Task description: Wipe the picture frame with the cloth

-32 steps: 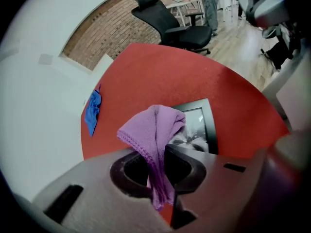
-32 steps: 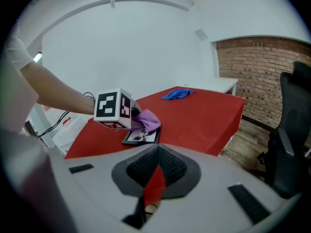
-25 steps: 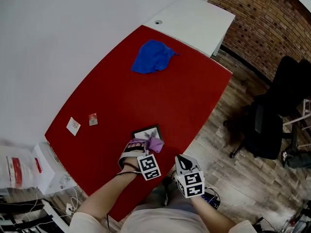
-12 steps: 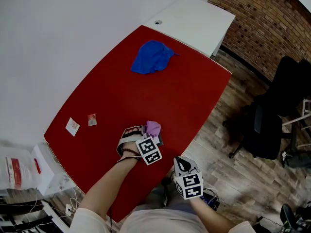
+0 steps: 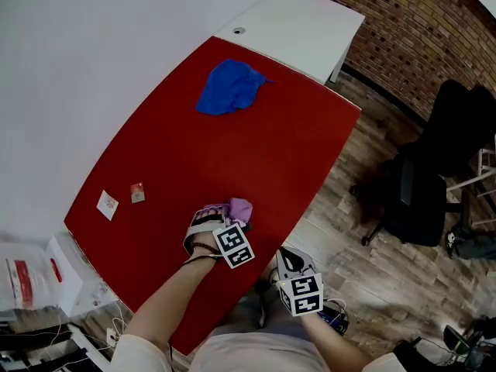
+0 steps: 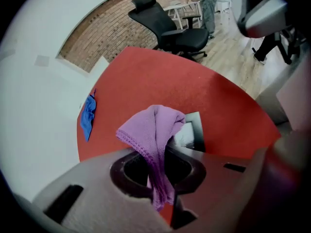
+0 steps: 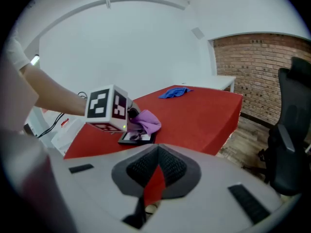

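My left gripper is shut on a purple cloth near the front edge of the red table. In the left gripper view the cloth hangs between the jaws over a black picture frame that lies flat on the table. The head view hides the frame under the cloth and gripper. The right gripper view shows the frame under the cloth. My right gripper hovers off the table's front edge, shut on nothing, a little to the right of the frame.
A crumpled blue cloth lies at the table's far end. Two small cards sit near the left edge. A white cabinet adjoins the far end. A black office chair stands on the wooden floor at the right.
My left gripper has pushed the purple cloth across the frame, away from me; the frame, visible in the head view one second ago, is now covered. The right gripper has barely moved.
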Available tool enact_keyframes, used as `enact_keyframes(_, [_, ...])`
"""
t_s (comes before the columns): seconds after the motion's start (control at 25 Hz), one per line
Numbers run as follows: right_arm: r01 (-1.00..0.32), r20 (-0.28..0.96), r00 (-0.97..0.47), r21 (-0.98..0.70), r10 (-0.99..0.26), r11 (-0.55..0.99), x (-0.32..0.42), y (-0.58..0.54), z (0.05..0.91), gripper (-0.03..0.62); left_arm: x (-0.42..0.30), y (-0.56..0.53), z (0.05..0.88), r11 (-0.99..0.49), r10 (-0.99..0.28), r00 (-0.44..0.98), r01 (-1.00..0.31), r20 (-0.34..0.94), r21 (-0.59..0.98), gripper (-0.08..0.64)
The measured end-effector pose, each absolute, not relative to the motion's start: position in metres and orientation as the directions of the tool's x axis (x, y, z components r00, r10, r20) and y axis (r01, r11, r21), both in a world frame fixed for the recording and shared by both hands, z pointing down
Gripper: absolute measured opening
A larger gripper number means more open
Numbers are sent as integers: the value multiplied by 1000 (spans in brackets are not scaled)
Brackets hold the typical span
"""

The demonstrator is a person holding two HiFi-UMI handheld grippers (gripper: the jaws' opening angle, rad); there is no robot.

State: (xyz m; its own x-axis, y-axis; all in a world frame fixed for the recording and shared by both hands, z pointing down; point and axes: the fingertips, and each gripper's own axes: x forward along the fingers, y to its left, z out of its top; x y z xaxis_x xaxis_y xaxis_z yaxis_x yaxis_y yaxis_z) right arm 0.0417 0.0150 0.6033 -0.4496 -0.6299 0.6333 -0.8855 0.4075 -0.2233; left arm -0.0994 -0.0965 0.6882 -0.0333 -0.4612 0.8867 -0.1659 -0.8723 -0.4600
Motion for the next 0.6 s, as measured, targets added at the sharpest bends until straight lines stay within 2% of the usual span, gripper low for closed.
enact_keyframes(0.32, [-879, 629, -458, -214, -629, 426, 39, -1, 607, 5, -88, -33, 691, -898, -431, 26, -108, 902, -426, 54])
enact_keyframes(0.6, [-882, 638, -452, -214, -624, 420, 39, 0, 610, 5, -94, -84, 679, -875, -458, 21, -185, 889, -447, 54])
